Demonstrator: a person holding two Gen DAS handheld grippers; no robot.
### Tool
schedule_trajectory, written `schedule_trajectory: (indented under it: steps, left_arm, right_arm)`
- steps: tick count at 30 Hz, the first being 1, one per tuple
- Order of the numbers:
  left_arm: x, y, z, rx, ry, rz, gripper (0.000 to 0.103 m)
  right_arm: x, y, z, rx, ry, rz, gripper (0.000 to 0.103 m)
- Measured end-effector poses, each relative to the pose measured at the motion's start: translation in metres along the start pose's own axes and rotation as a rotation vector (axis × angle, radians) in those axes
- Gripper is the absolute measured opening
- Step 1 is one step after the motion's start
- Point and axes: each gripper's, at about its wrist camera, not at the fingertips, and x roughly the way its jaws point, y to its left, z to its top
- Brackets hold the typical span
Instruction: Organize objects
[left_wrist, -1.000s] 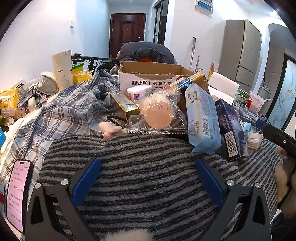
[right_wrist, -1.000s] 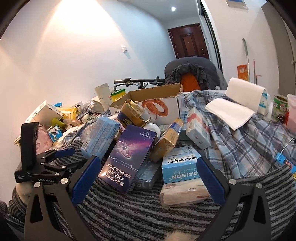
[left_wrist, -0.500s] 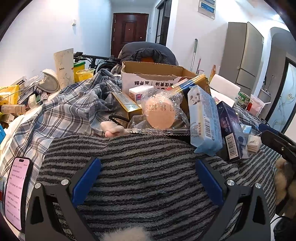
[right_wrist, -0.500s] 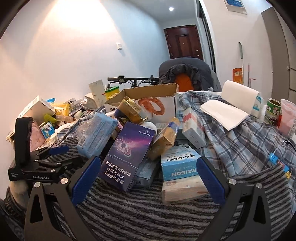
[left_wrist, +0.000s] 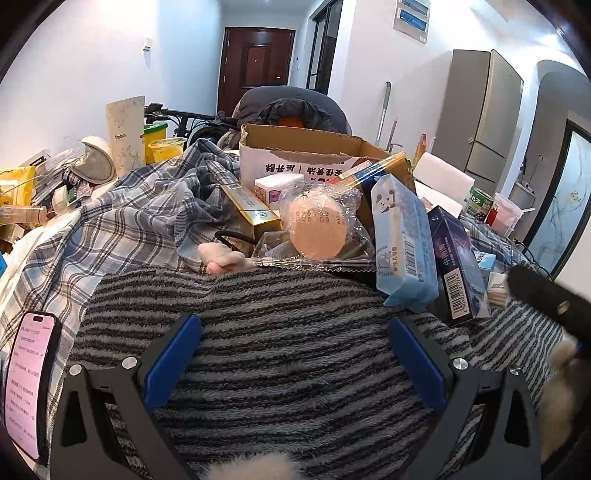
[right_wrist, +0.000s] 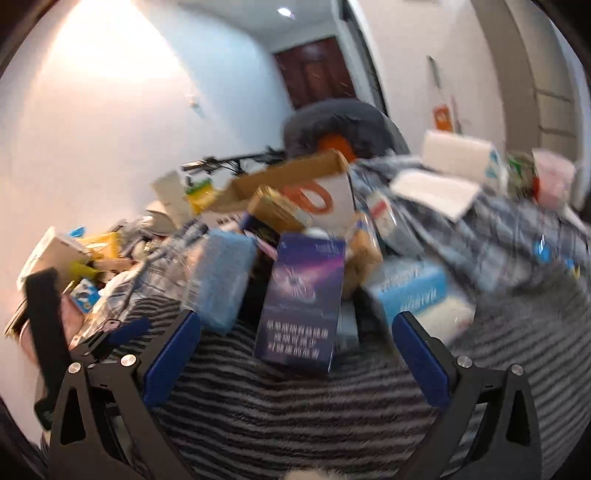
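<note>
Both tools hang spread wide and empty over the striped blanket (left_wrist: 280, 354). The right gripper (right_wrist: 295, 354) faces the dark purple box (right_wrist: 301, 295), which leans upright at the front of the pile, the blue tissue pack (right_wrist: 225, 280) just beside it; that view is smeared, so the target is probably this box, no more. Best to come in straight, straddle the box's narrow sides, and lift clear before its neighbours topple. The left gripper (left_wrist: 295, 354) waits well short of the wrapped round puff (left_wrist: 317, 229).

right view motion-blurred, phone (left_wrist: 31, 384) edge-cropped
</note>
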Motion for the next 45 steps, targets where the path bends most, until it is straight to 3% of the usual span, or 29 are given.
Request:
schedule_trajectory:
  steps: [4, 9, 12, 17, 20, 22, 35, 38, 42, 45]
  left_arm:
    - [0.0, 0.002, 0.0, -0.004, 0.003, -0.023, 0.103]
    - [0.0, 0.004, 0.0, -0.012, 0.006, -0.045, 0.103]
    - [0.001, 0.005, 0.0, -0.013, 0.009, -0.045, 0.103]
    - [0.002, 0.002, 0.0, -0.003, 0.015, -0.032, 0.103]
    - [0.001, 0.002, -0.001, -0.003, 0.014, -0.031, 0.103]
    - [0.002, 0.002, -0.001, -0.002, 0.015, -0.03, 0.103]
    - [0.003, 0.001, -0.001, 0.011, 0.027, -0.01, 0.103]
    - [0.002, 0.001, -0.001, 0.016, 0.023, 0.0, 0.103]
    - [-0.007, 0.002, -0.002, 0.006, -0.027, 0.024, 0.103]
    - [-0.012, 0.001, -0.001, 0.011, -0.037, 0.019, 0.103]
  right_arm:
    - [-0.005, -0.009, 0.001, 0.032, -0.005, -0.019, 0.096]
    - [-0.025, -0.024, 0.026, -0.242, 0.026, -0.162, 0.096]
    - [-0.015, -0.043, 0.031, -0.331, 0.123, -0.23, 0.094]
    - [0.022, -0.052, 0.018, -0.411, 0.271, -0.204, 0.073]
    - [0.027, -0.062, 0.02, -0.367, 0.251, -0.175, 0.069]
    - [0.027, -0.068, 0.02, -0.356, 0.247, -0.161, 0.055]
    - [-0.032, -0.078, 0.022, -0.309, 0.117, -0.013, 0.052]
    - [-0.045, -0.083, 0.024, -0.269, 0.064, 0.067, 0.052]
    - [-0.053, -0.096, 0.023, -0.16, -0.029, 0.258, 0.052]
    - [-0.05, -0.096, 0.019, -0.131, -0.07, 0.308, 0.052]
